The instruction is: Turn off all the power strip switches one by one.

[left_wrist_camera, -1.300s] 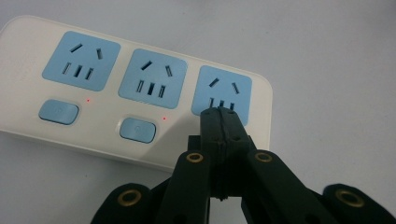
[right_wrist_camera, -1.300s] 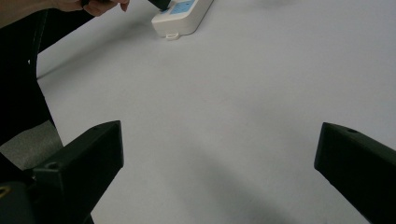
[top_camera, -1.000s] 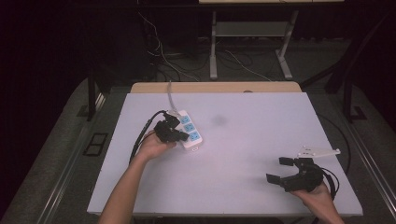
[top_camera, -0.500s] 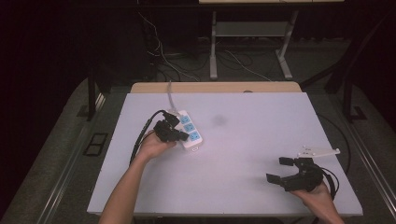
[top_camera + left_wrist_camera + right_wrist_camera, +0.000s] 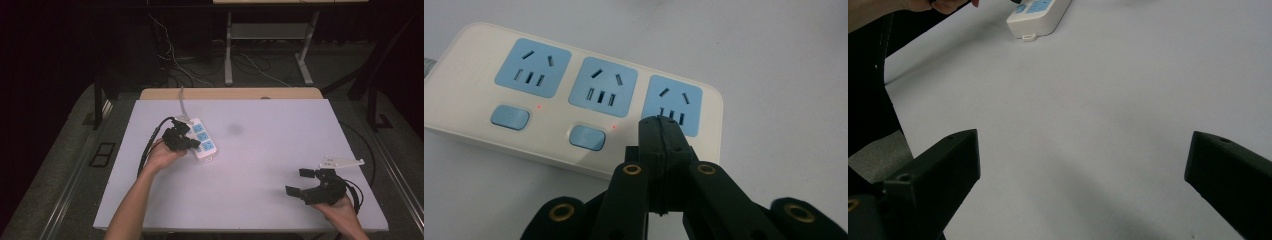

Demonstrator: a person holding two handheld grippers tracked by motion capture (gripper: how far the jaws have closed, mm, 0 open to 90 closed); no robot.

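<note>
A white power strip [image 5: 204, 140] with three blue sockets and blue push buttons lies at the table's left middle. In the left gripper view the power strip [image 5: 549, 120] has small red lights beside two of its buttons. My left gripper [image 5: 659, 124] is shut, with its joined tips resting on the strip's front edge below the third socket and nothing between the jaws. In the high view the left gripper [image 5: 192, 145] sits at the strip's near side. My right gripper [image 5: 299, 182] is open near the front right corner, empty over bare table. The right gripper view shows its own jaws [image 5: 1083, 155] wide apart and the strip [image 5: 1038, 17] far off.
The white table [image 5: 260, 150] is bare between the two hands. The strip's grey cord [image 5: 182, 100] runs off the back edge toward cables on the floor. A black cable [image 5: 150, 142] trails from the left gripper along the forearm.
</note>
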